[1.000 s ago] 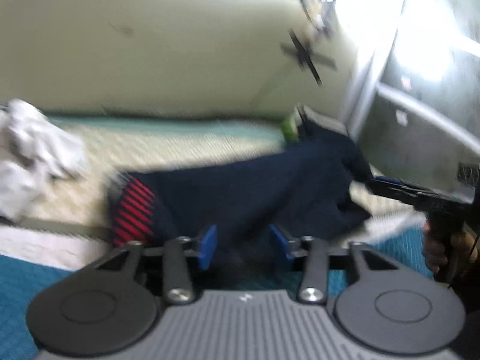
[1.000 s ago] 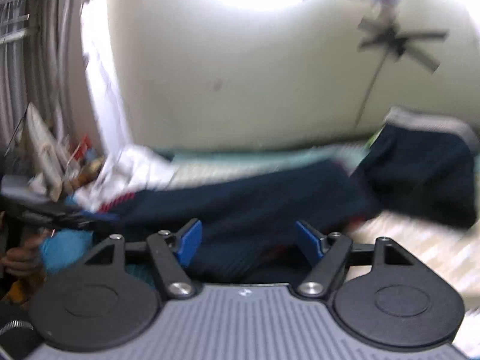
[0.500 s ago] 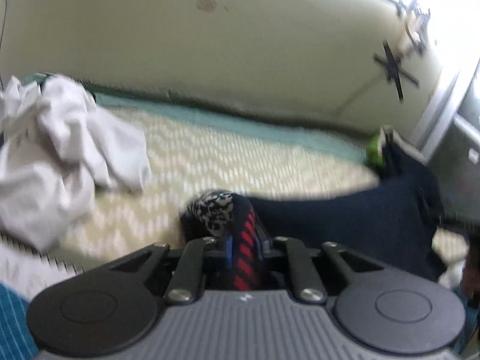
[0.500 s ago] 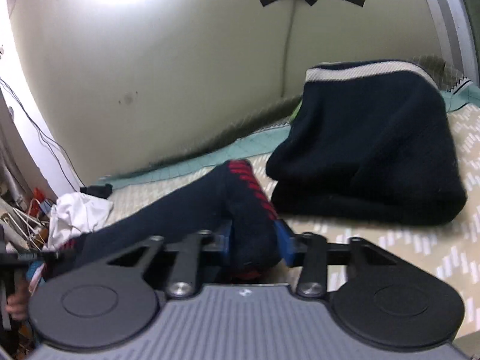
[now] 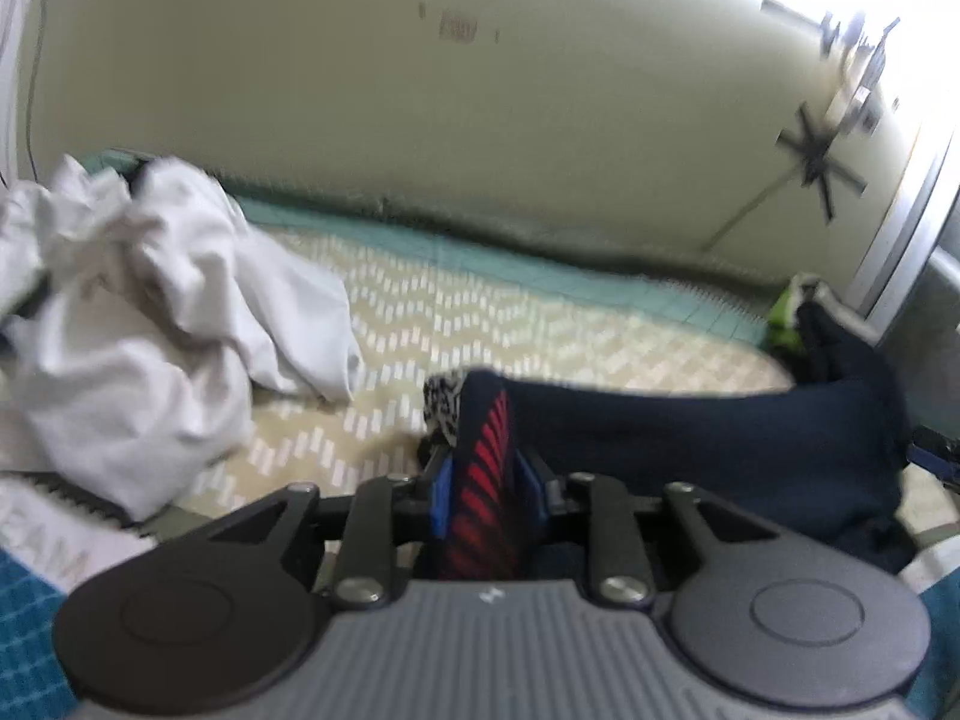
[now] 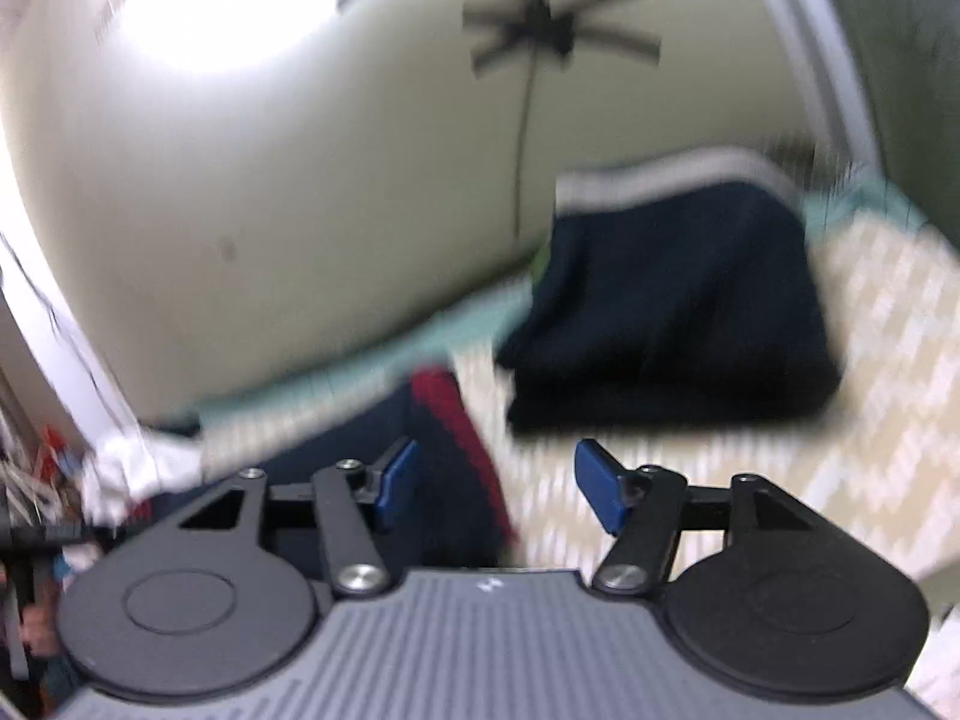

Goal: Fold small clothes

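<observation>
Little lettering is found. In the left wrist view, pale capital letters reading "EAM" are printed on a white band of cloth (image 5: 45, 546) at the near left edge of the bed; the word is cut off by the edge of the frame, so its beginning cannot be told. A small light mark resembling the letter "M" is seen on the grey ribbed housing (image 5: 491, 597) of the tool in the left wrist view, and on the same part (image 6: 489, 587) in the right wrist view. Nothing else can be read; the right wrist view is blurred.
</observation>
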`<action>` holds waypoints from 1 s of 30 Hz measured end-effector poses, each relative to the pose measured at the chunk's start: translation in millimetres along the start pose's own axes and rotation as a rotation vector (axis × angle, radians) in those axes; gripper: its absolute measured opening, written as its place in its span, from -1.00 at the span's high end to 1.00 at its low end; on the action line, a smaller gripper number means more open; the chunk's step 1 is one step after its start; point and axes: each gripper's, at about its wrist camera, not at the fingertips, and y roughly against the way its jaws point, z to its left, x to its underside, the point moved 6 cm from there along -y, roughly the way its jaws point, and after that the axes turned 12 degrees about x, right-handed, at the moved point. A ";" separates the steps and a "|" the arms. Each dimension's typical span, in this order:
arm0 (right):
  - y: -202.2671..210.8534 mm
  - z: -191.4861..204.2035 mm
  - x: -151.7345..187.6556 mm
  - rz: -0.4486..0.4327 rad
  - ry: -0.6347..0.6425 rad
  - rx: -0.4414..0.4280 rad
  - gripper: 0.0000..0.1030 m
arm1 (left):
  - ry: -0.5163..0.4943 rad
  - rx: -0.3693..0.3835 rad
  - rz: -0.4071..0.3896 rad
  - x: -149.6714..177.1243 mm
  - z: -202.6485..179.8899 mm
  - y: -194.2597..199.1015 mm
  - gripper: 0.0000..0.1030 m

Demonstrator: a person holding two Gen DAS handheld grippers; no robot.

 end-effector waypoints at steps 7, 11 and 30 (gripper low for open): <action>-4.2 82.0 -4.4 -0.016 0.212 -0.156 -0.08 | -0.041 0.172 -0.079 -20.4 -46.3 13.0 0.56; -36.5 123.8 14.8 0.056 0.324 -0.189 -0.07 | -0.112 0.177 0.041 -6.3 -67.5 -41.4 0.56; -102.1 111.5 14.5 0.086 0.283 -0.041 0.15 | 0.022 0.116 0.035 -5.9 -46.4 -88.4 0.47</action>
